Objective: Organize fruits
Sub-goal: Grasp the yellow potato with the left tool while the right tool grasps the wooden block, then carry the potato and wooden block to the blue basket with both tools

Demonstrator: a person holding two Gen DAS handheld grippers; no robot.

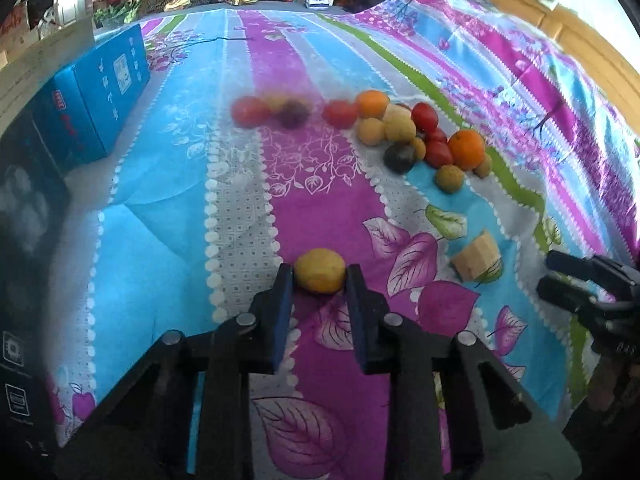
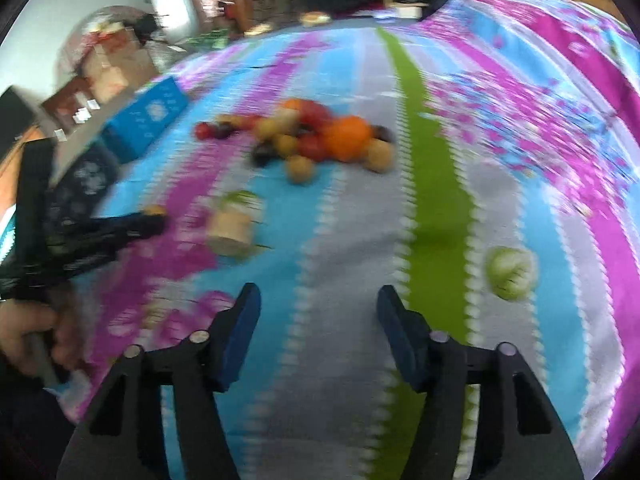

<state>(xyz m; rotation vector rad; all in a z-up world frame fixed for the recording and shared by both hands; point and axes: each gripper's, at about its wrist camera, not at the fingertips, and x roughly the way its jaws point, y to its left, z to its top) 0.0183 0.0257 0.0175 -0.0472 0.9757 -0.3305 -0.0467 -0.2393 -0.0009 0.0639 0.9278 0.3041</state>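
Left wrist: striped floral bedsheet (image 1: 168, 240), left gripper (image 1: 320, 280) jaws pinching yellow fruit (image 1: 320, 270); right gripper (image 2: 318, 300) jaws apart, empty.

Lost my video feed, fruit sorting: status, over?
Left claw shut on yellow fruit. Right claw open, empty, over bedsheet. Fruit pile farther back, unsorted. Nothing in the way.

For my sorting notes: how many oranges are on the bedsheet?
2. One orange lies at the far edge of the fruit pile; the larger orange lies at its right end, beside red fruits. Others may be hidden within the pile.
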